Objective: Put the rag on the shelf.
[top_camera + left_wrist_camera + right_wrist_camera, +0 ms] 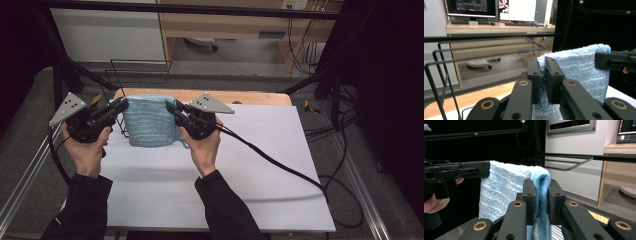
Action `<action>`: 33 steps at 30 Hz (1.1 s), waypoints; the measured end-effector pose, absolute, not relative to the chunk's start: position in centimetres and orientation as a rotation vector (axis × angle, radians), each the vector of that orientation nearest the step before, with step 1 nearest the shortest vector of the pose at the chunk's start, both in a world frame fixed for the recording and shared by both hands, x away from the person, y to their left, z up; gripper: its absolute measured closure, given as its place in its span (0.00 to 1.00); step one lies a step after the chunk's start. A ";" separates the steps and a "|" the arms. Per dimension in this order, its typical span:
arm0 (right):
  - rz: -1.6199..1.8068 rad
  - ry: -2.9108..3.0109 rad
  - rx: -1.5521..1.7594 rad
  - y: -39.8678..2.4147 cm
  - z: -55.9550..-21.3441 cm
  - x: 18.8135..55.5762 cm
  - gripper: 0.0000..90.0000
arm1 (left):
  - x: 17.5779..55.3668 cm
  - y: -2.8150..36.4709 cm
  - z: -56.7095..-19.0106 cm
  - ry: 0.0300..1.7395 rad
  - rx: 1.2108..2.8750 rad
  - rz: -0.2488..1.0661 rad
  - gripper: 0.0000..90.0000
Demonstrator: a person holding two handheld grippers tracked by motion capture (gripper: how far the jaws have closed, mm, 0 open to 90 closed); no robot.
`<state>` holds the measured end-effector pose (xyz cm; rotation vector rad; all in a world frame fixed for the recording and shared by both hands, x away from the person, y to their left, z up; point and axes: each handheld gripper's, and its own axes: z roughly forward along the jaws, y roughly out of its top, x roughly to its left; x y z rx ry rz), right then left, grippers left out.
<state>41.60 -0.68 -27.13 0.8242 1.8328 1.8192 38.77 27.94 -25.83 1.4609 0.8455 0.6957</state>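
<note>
The left claw and the right claw are each pinching an upper corner of the blue towel, holding it stretched and hanging just in front of the black wire rack, its lower edge near the table. In the left gripper view the jaws are clamping the towel's edge; in the right gripper view they are gripping a folded corner of the towel. Judging from this, the towel is being carried toward the rack's top bar. To do it well, both claws should be keeping level, holding the top edge taut, lifting above the bar, then lowering evenly beyond the rack.
</note>
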 end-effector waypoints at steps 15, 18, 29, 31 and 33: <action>1.850 1.755 0.787 0.6 -24.2 42.6 0.88 | 39.9 28.7 -23.2 0.834 1.357 0.719 0.93; 1.857 1.742 0.778 1.0 -23.5 42.9 0.88 | 40.1 28.9 -22.6 0.828 1.339 0.729 0.93; 1.864 1.709 0.726 2.0 -20.8 43.6 0.88 | 40.8 29.7 -20.5 0.817 1.284 0.757 0.93; 1.861 1.705 0.714 2.3 -20.3 43.7 0.88 | 41.0 29.9 -20.1 0.817 1.278 0.760 0.93; 1.856 1.701 0.707 2.5 -19.8 43.8 0.88 | 41.1 30.1 -19.7 0.817 1.270 0.762 0.93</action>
